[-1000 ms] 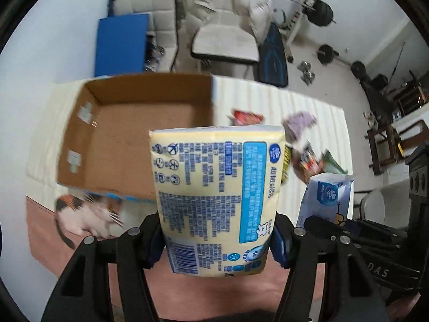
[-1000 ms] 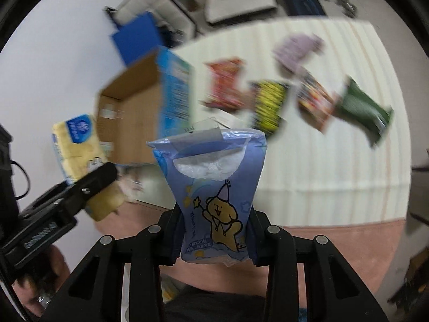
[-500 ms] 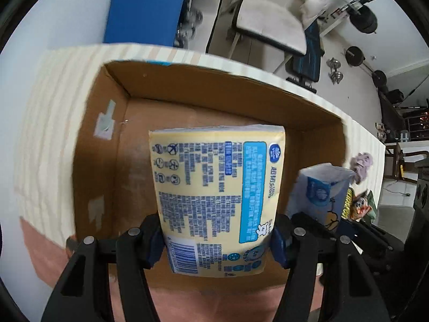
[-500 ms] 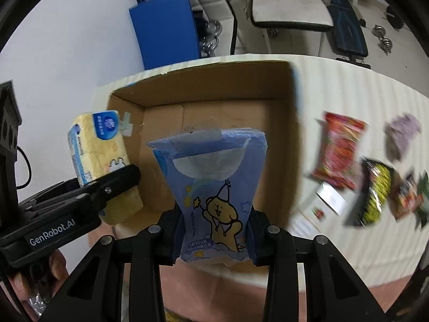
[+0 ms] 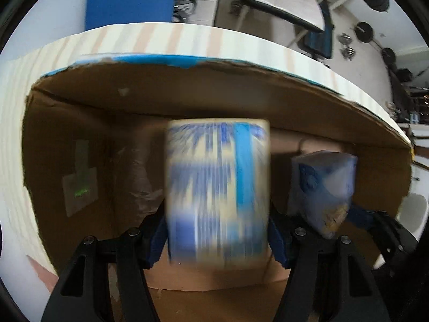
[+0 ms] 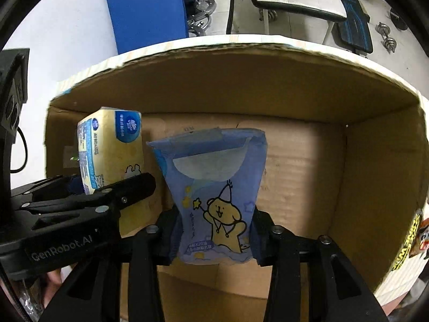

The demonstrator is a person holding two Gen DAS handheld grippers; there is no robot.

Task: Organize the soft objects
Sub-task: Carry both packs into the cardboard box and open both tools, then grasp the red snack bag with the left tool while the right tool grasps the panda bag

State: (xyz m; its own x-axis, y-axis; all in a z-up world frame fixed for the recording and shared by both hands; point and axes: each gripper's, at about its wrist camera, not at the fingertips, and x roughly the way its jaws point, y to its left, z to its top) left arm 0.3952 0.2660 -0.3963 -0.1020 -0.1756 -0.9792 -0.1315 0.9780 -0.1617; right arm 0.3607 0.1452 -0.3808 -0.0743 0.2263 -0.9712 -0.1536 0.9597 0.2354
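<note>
The yellow tissue pack [image 5: 217,191] sits clamped between the two fingers of the left gripper [image 5: 217,237], which press its lower sides from left and right; the pack stands upright and is smeared by blur in the left wrist view. From the right wrist view the same yellow tissue pack [image 6: 111,150] shows clearly, held inside the cardboard box [image 6: 375,177] near its left wall, with the left gripper [image 6: 107,187] reaching in from the left side and a bit of the person's skin visible under its body.

The blue tissue pack [image 6: 215,201], printed with a cartoon bear in a pointed hat, is pinched at its lower half by the right gripper [image 6: 215,237]; its waist is squeezed narrower than its top. It stands upright, about mid-box, just to the right of the yellow pack, with a narrow gap between the two. In the left wrist view the blue tissue pack [image 5: 323,190] appears to the right of the yellow one, with the right gripper [image 5: 356,214] below it.

Both packs are below the box rim. Whether either touches the floor cannot be told. The far wall rises behind them, and to the right of the blue pack the box floor is bare up to the right wall. The box rests on a striped cloth [image 5: 187,37], and a yellow snack bag [image 6: 410,241] lies outside the box's right wall.
</note>
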